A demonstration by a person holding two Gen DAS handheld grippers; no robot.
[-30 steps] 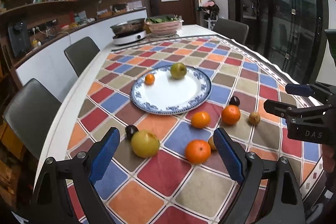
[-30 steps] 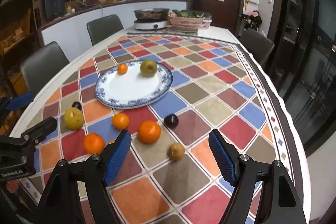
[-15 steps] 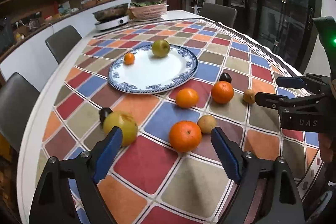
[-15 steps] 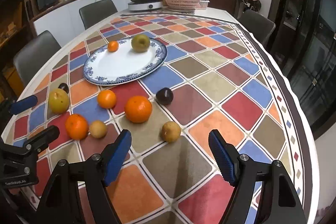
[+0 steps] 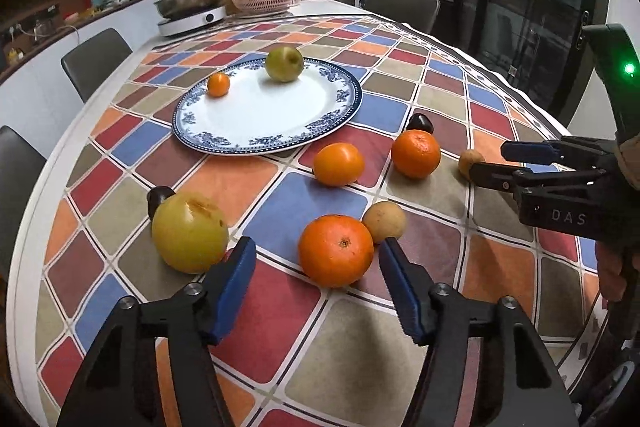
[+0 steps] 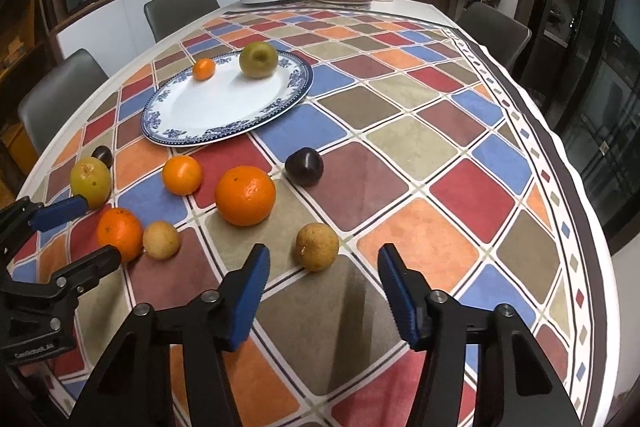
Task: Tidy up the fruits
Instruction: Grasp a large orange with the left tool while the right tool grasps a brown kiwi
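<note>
Fruit lay scattered over the checked cloth of the table (image 5: 400, 339), and only two pieces sat on the blue-rimmed plate (image 5: 320, 123): a greenish apple (image 5: 284, 63) at the far edge and a small tangerine (image 5: 218, 84) to its left. Off the plate, nearest the left claw (image 5: 316, 285), a bright orange (image 5: 336, 250) sat just ahead of the gap between the blue pads, touching a small tan fruit (image 5: 385, 221) behind it. A large yellow apple (image 5: 189, 231) with a scarred top lay close by the left pad, and a dark plum (image 5: 159, 195) peeked out behind it. Farther on were a smooth orange (image 5: 338, 163), a dimpled mandarin (image 5: 416, 154) and another dark plum (image 5: 420, 123) just beyond it.

The left claw was spread wide, held low and angled down at the cloth, gripping nothing. The right claw (image 6: 322, 301) was likewise wide apart and empty, tilted toward the table with a round brownish fruit (image 6: 317, 246) lying just ahead of its gap, not touched by either pad. In the left wrist view that claw reached in level from the right side, its fingers (image 5: 528, 151) one above the other beside the same brownish fruit, a green light glowing on the housing above.
</note>
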